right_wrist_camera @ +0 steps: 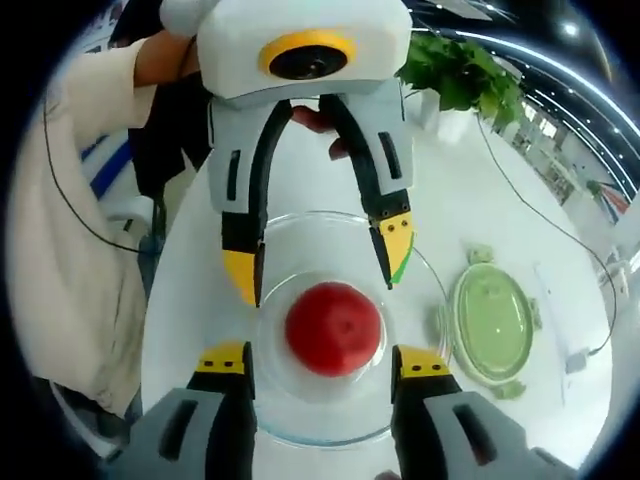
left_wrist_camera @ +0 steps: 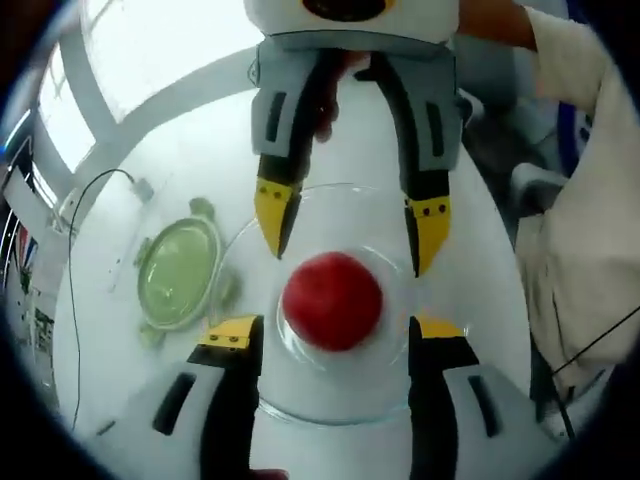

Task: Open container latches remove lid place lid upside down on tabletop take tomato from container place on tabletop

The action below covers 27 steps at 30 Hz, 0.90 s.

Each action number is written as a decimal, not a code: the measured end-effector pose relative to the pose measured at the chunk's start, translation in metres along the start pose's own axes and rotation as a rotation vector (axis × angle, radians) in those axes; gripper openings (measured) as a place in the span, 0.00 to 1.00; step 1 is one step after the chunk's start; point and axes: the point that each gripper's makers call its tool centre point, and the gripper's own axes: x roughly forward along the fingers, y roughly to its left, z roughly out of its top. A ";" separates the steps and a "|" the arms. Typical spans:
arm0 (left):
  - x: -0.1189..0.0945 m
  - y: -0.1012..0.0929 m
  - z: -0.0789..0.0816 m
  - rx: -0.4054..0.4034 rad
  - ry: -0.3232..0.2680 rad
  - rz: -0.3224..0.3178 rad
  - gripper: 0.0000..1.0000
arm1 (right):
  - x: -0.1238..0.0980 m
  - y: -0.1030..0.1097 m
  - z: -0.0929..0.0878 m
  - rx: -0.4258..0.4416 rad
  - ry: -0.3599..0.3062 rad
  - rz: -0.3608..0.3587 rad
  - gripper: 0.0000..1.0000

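One tomato (left_wrist_camera: 332,300), red and round, sits in the middle of one clear round container (left_wrist_camera: 300,400) on the white tabletop (left_wrist_camera: 180,170). One lid (left_wrist_camera: 178,272), green-tinted with latch tabs around its rim, lies flat on the tabletop beside the container, apart from it; in the right gripper view the lid (right_wrist_camera: 490,322) lies to the right of the container (right_wrist_camera: 300,425).

Two grippers face each other across the container. The left gripper (left_wrist_camera: 330,335) has its jaws spread wide, one on either side of the tomato and neither touching it. The right gripper (right_wrist_camera: 325,365) stands the same way, jaws apart and straddling the tomato (right_wrist_camera: 333,328) without contact. Each shows in the other's view, open, its yellow tips hanging over the far rim. A potted plant (right_wrist_camera: 455,70) stands at the far edge.
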 end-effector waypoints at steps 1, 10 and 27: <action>0.000 0.002 -0.001 -0.005 -0.001 0.001 0.50 | 0.002 0.000 -0.001 0.003 0.004 0.003 0.50; 0.008 0.008 -0.008 -0.033 0.005 -0.021 0.50 | 0.012 -0.004 -0.001 -0.008 0.010 0.007 0.51; 0.025 0.005 -0.007 -0.033 0.003 -0.062 0.49 | 0.026 -0.005 -0.006 0.011 0.022 0.046 0.50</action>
